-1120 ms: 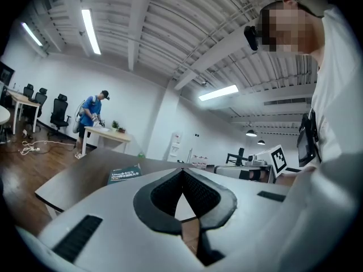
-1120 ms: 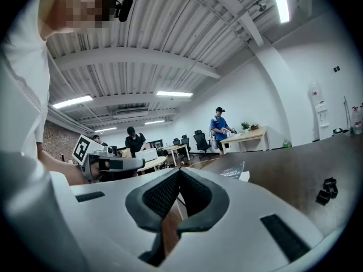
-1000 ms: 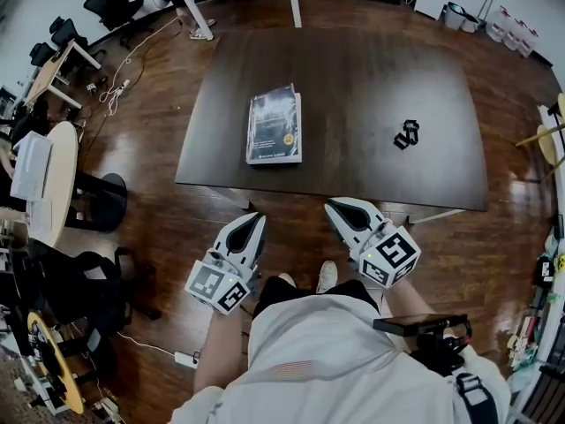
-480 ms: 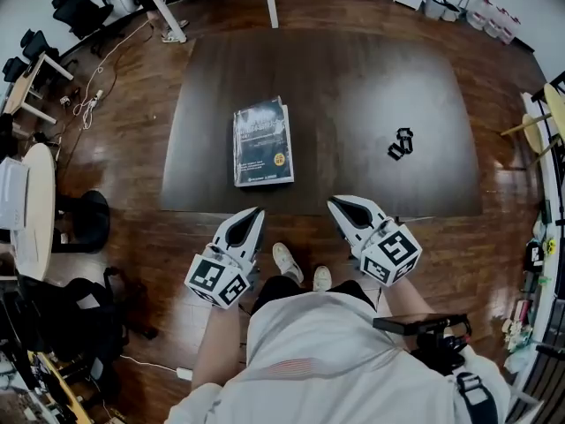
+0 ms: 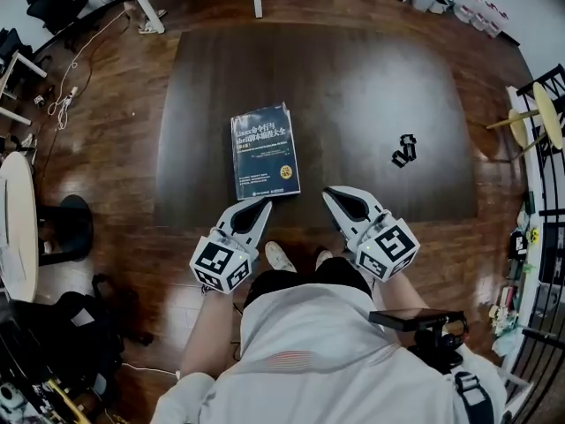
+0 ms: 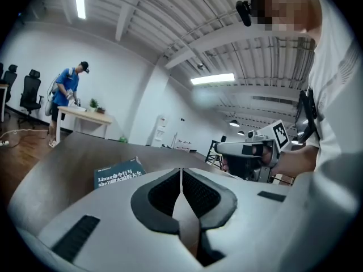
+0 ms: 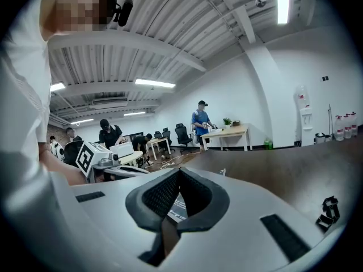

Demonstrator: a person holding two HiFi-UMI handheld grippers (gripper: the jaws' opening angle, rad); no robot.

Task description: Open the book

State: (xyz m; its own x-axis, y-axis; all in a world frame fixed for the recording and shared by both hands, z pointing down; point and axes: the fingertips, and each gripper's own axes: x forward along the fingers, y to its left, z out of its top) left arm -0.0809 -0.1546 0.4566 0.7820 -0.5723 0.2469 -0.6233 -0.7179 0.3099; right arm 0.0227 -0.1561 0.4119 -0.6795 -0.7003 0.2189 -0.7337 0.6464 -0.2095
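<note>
A closed blue-covered book (image 5: 264, 151) lies flat on the dark table (image 5: 353, 95), near its front edge and left of middle. My left gripper (image 5: 265, 203) hovers at the table's front edge just below the book's near end, jaws shut and empty. My right gripper (image 5: 328, 193) is to the right of the book's near corner, also shut and empty. In the left gripper view the book (image 6: 118, 173) shows just past the shut jaws (image 6: 181, 171). In the right gripper view a strip of the book (image 7: 176, 207) shows behind the closed jaws (image 7: 179, 171).
A small black clip-like object (image 5: 404, 150) lies on the table's right part, also seen as the black object (image 7: 327, 211) in the right gripper view. Office chairs, desks and other people stand around the room. A round stool (image 5: 547, 113) is at the right.
Both grippers have come forward from over the floor to the table's front edge, close to the book. The person has stepped nearer the table. Jaws stayed shut.
</note>
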